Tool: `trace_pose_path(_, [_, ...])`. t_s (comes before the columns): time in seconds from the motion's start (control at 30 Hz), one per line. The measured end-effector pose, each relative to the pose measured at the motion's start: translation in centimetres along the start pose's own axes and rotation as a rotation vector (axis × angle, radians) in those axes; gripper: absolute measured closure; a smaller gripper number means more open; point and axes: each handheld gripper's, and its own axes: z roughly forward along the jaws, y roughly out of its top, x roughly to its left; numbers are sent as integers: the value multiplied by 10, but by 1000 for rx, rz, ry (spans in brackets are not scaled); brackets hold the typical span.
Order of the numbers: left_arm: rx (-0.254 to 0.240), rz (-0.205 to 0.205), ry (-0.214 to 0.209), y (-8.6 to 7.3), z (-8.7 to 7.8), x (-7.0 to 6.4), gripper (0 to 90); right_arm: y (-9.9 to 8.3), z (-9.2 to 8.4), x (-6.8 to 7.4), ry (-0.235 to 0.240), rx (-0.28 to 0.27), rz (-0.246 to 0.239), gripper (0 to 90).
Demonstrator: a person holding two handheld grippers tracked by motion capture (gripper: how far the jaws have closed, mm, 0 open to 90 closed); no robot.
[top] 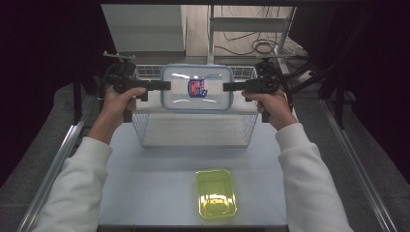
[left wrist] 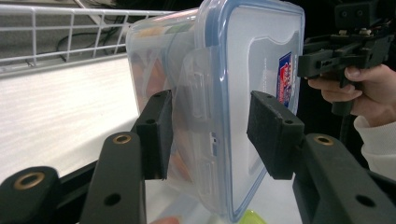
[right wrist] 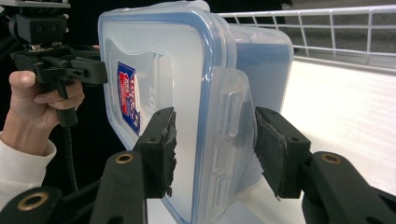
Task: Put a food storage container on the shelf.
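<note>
A pale grey table fills the lower middle of the high view, with dark floor to either side and loose black cables on the floor at the upper centre. A white wire basket sits at the middle of the frame. Above it, a clear rectangular plastic food container with a blue-sealed snap lid and a red-and-blue label is held between two black hand-held grippers.

The left gripper comes in from the centre left and the right gripper from the centre right, each in a hand with a white sleeve.

In the left gripper view, the jaws straddle the container's lid edge and side latch; I cannot tell whether the pads press on it. In the right gripper view, the jaws straddle the opposite latch, contact equally unclear.

A translucent yellow-green plastic tray lies on the table at the lower centre, well apart from the basket.
</note>
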Motion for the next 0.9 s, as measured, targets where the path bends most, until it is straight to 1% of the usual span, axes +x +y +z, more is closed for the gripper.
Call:
trace_pose_path(0.1, [-10,-12,0,0,1,3,510,3,3,-3,-7,-5,7,486])
trace_pose_path(0.13, [-15,-23,3,1,2,4,510,3,3,-3,-7,-5,7,486])
trace_pose_path(0.17, [-22,-48,5,1,4,7,500,5,6,-4,-15,-7,15,473])
trace_pose_path(0.23, [-30,-68,2,2,6,10,498,7,8,-7,-13,-9,32,469])
trace_pose_path(0.33, [-30,-71,8,3,7,12,490,8,11,-12,-10,-18,63,463])
trace_pose_path(0.37, [-34,-79,11,3,8,13,490,8,11,-12,-10,-18,63,463])
trace_pose_path(0.4, [-33,-81,18,4,9,14,473,9,13,-13,-27,-29,83,454])
trace_pose_path(0.43, [-30,-80,43,4,12,16,464,10,14,-13,-38,-30,89,444])
trace_pose_path(0.47, [-24,-77,50,5,13,17,456,10,15,-13,-54,-29,96,430])
trace_pose_path(0.5, [-15,-83,48,5,16,18,448,10,16,-14,-72,-30,107,415])
trace_pose_path(0.53, [-15,-83,48,5,16,18,417,10,16,-14,-72,-30,107,415])
trace_pose_path(0.57, [-5,-84,64,4,19,19,417,10,18,-14,-92,-23,112,410])
trace_pose_path(0.6, [-1,-91,65,4,21,20,382,10,21,-14,-127,-9,116,381])
trace_pose_path(0.63, [3,-95,62,3,24,20,314,8,23,-15,-120,-22,140,376])
trace_pose_path(0.67, [2,-93,65,3,25,19,314,8,23,-15,-120,-22,140,376])
trace_pose_path(0.7, [-2,-78,69,2,26,16,273,7,21,-12,-131,-60,138,352])
trace_pose_path(0.73, [-2,-78,69,2,26,16,251,7,21,-12,-131,-60,138,352])
trace_pose_path(0.77, [-8,-72,69,2,25,14,251,7,18,-10,-130,-79,143,344])
trace_pose_path(0.8, [-16,-67,74,2,22,11,208,4,9,-6,-127,-129,132,366])
trace_pose_path(0.87, [-24,-43,77,0,15,3,192,1,3,-4,-120,-133,108,395])
trace_pose_path(0.9, [-28,-28,72,-2,11,-2,185,-2,-1,-2,-117,-140,94,437])
